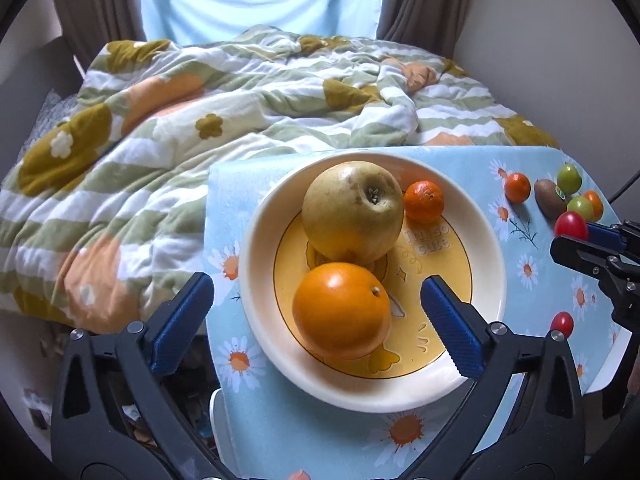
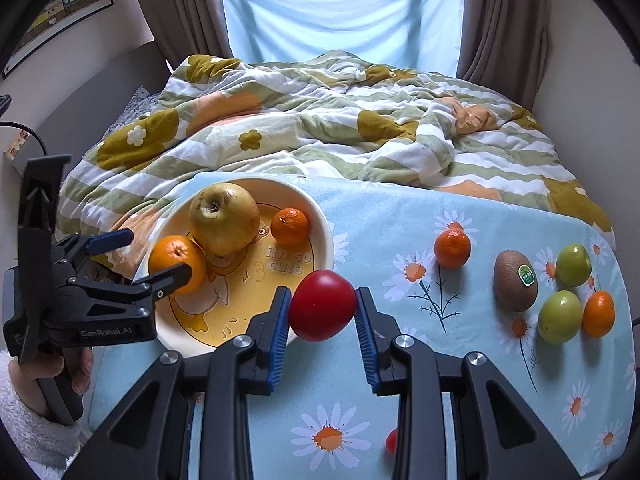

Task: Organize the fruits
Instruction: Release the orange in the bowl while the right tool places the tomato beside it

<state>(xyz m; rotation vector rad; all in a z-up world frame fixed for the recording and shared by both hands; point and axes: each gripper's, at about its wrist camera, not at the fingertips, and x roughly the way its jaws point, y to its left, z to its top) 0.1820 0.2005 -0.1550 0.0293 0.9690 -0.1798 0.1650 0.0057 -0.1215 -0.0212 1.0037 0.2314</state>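
Right hand-held gripper (image 2: pixel 322 312) clamps small smooth red tomato (image 2: pixel 322 306) at the near rim of cream ceramic bowl (image 2: pixel 326 236); soft, light, slippery, so squeeze gently across its middle; left hand-held gripper (image 1: pixel 318 294) gapes empty over the bowl.

Black hand-held gripper (image 2: pixel 154 256) w/ blue ribbed pads, silver screws, "GenRobot.AI" mark; fluffy white sleeve (image 2: pixel 28 420).

"I'm so cute" is embossed on the yellow floor of the bowl (image 2: pixel 320 216), right of the pear (image 2: pixel 224 224); in the left wrist view only part of it can be read. "GenRobot.AI" is printed in pale letters on the black body of the left tongs (image 2: pixel 154 258). A green sticker (image 2: pixel 527 275) is carried by the kiwi (image 2: pixel 515 286), its marks too small to be read.
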